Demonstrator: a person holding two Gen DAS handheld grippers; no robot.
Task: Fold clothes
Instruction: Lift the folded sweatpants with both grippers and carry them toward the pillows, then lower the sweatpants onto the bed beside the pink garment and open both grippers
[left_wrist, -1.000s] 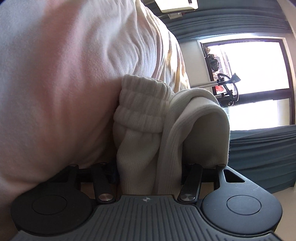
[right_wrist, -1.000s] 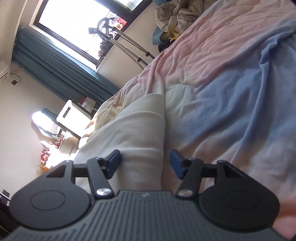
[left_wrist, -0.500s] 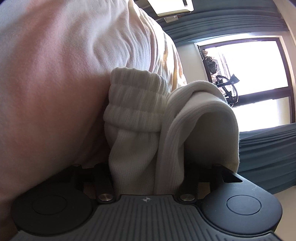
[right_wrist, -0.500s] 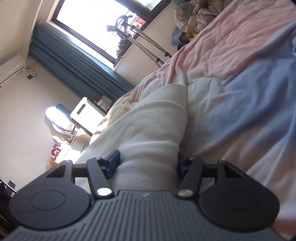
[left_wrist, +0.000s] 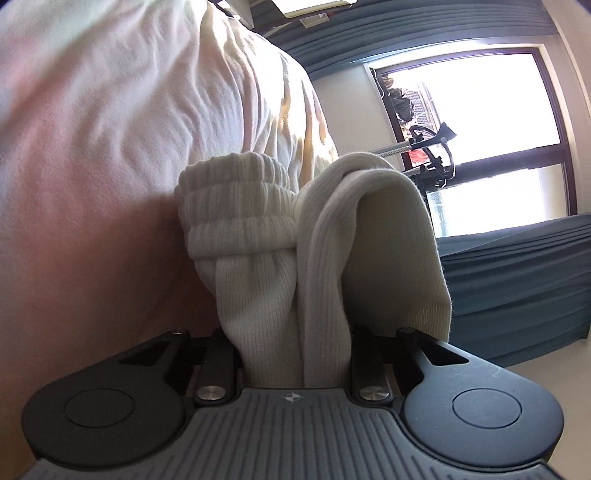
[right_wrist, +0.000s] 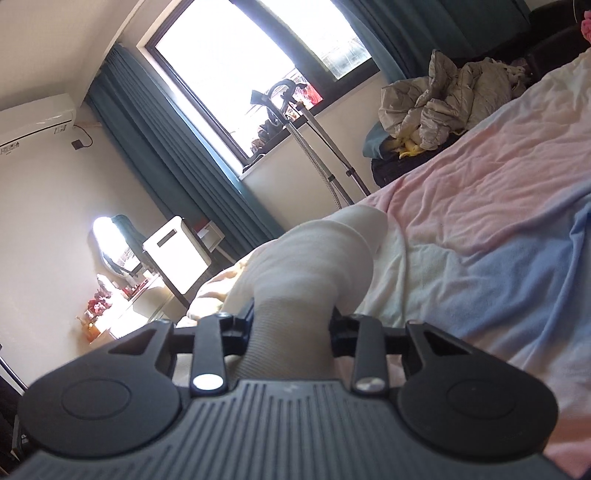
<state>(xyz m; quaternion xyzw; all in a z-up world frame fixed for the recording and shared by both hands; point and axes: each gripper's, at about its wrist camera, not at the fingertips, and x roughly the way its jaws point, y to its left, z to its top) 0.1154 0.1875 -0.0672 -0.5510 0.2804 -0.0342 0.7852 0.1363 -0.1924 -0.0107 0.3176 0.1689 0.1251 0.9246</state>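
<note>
left gripper (left_wrist: 293, 354) pinches cream ribbed socks (left_wrist: 280, 258) at the cuff end | right gripper (right_wrist: 291, 328) pinches the other end – bundle held just above the pink-and-blue bedsheet (right_wrist: 480, 229) | step: folding the pair – keep both grips level, bring ends together without twisting

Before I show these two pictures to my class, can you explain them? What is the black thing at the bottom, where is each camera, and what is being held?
Each picture comes from a camera on a hand-held gripper, looking forward along its two fingers; a person holds one per hand. The black shape is the gripper's own body. In the left wrist view, the left gripper is shut on cream ribbed socks. In the right wrist view, the right gripper is shut on white knit fabric, possibly the same socks. Below lies a bed with a pink and blue sheet. Behind are a window and blue curtains.
</note>
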